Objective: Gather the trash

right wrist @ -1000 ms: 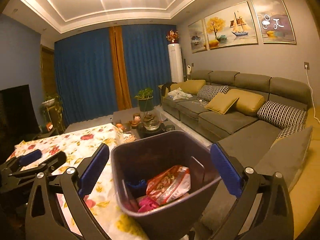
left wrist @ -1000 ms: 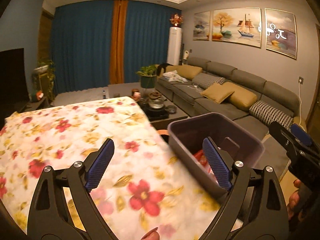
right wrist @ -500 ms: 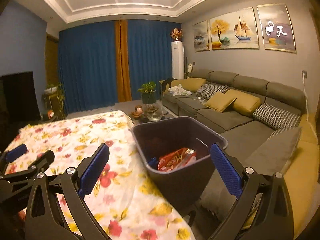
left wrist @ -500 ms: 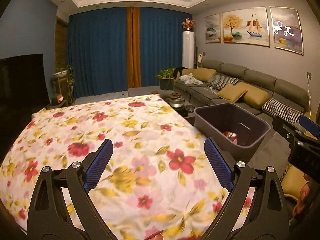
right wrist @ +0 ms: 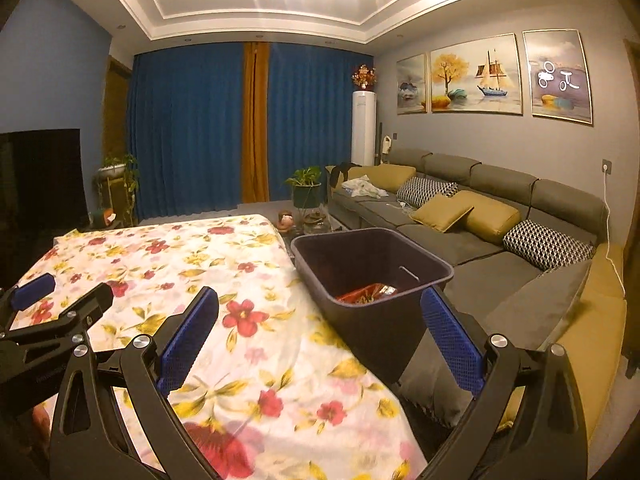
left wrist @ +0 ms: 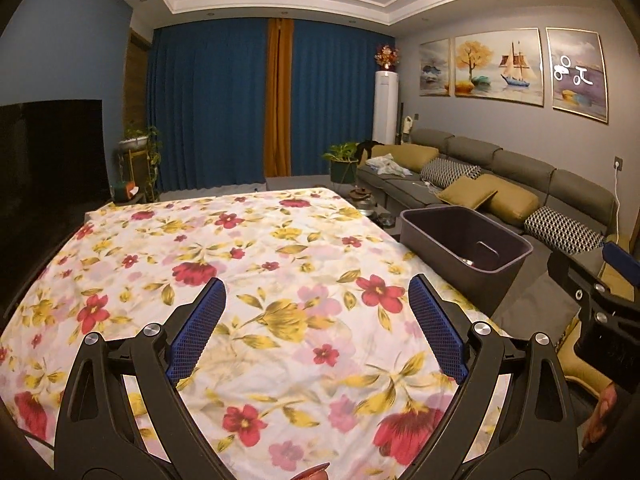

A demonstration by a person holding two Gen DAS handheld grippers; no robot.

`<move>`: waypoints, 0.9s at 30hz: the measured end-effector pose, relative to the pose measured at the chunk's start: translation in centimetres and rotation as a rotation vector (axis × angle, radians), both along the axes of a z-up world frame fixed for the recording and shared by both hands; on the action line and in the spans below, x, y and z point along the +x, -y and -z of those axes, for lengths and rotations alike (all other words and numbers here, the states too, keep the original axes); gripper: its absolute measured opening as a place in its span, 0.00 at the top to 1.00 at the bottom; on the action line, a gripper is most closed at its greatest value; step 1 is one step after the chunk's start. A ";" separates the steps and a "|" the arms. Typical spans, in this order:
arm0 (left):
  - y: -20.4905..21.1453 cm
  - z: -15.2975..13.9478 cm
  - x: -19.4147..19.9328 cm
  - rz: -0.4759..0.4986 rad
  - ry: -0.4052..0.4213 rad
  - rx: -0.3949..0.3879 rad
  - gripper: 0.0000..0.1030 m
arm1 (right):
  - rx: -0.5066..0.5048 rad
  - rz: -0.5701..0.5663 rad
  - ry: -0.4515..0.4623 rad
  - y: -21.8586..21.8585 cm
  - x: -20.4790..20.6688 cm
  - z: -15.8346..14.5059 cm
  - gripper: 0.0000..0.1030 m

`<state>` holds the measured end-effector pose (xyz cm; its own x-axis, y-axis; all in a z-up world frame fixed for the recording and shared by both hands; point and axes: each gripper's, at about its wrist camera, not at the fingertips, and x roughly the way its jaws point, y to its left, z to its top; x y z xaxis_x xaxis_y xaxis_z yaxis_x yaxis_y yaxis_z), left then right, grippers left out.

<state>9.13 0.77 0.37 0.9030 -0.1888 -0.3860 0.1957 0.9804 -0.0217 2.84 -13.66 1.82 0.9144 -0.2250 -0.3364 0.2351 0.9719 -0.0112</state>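
1. The left gripper (left wrist: 316, 328) has its blue-padded fingers (left wrist: 196, 332) spread wide, with nothing between them; only the flowered cloth shows in the gap.
2. The right gripper (right wrist: 320, 340) likewise has its fingers (right wrist: 452, 340) wide apart and empty. Its right finger overlaps the near corner of the bin in the right wrist view; whether it touches the bin cannot be told.
3. Both grippers hover above the near end of the table (left wrist: 280, 248), which is covered by a white cloth printed with red and yellow flowers. No loose trash shows on the cloth.
4. The right gripper also appears at the right edge of the left wrist view, beside the table's corner, with fingertips of the person's hand (left wrist: 600, 412) just below it.
5. The dark bin (right wrist: 372, 276) stands at the table's right edge, between the table and the grey sofa (right wrist: 480, 216).
6. Inside the bin lies a red wrapper (right wrist: 368, 292), low against the bottom; from the left wrist view the bin's inside is mostly dark.
7. Further out are yellow and patterned cushions on the sofa, blue curtains (left wrist: 224, 108) with an orange strip, a potted plant (right wrist: 306, 184), a white tower unit and three paintings (right wrist: 476, 76).
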 end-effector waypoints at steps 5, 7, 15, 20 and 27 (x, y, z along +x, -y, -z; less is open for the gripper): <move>-0.6 -0.2 -1.0 0.005 0.000 -0.007 0.12 | -0.008 0.003 -0.006 -0.7 -1.0 0.1 0.05; -0.7 -0.2 -1.3 0.007 0.003 -0.006 0.12 | -0.013 0.003 -0.005 -1.0 -1.2 0.0 0.05; -0.8 -0.3 -1.7 0.016 -0.002 -0.006 0.12 | -0.013 0.013 0.019 -1.1 -2.1 -0.4 0.05; -0.7 -0.4 -2.1 0.023 0.003 -0.006 0.12 | -0.008 0.012 0.022 -1.0 -2.3 -0.4 0.05; -0.6 -0.4 -2.2 0.028 0.000 -0.008 0.12 | -0.005 0.014 0.024 -0.9 -2.4 -0.2 0.05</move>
